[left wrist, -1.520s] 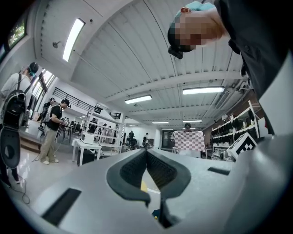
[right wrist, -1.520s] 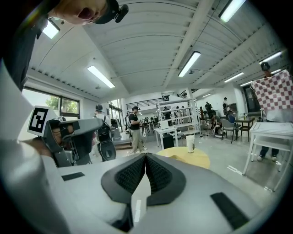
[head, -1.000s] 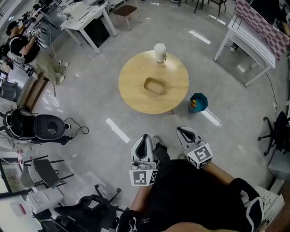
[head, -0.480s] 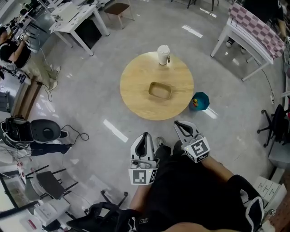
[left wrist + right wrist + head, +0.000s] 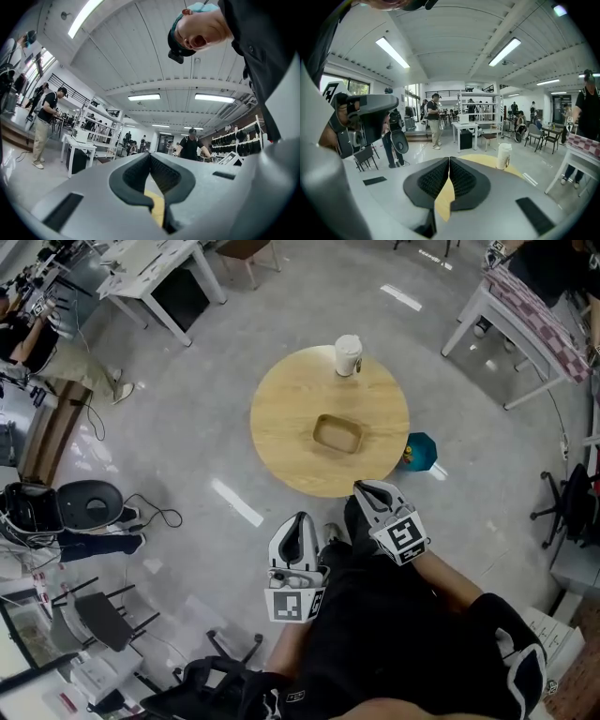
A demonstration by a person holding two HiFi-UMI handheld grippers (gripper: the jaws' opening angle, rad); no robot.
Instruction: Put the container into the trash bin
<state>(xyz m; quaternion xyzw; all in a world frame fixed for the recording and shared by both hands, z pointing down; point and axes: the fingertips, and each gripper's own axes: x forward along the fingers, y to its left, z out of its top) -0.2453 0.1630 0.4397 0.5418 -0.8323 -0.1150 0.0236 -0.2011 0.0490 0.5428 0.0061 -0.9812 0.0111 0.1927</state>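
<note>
Container: shallow brown container lies open side up near the middle of the round wooden table, touched by neither gripper.
Trash bin: teal trash bin stands on the floor just beside the table's right edge. The tabletop hides its near-left side. Something yellow-orange lies inside, too small to identify.
Left gripper: left gripper is over the floor, short of the table's near edge. Its fingers are pressed together with nothing between them. In the left gripper view the closed jaws block the container, and only a yellow strip shows through the slot below the tips.
Right gripper: right gripper has its tips at the table's near rim, between container and bin. Its fingers are together and empty.
Cup: white lidded cup stands at the table's far edge, well apart from the container. In the right gripper view the cup shows past the jaws, with a dark mark on its side too small to read.
Markers: left marker cube and right marker cube carry black-and-white square patterns, not letters.
Person: dark clothing fills the lower head view and covers most of both arms.
</note>
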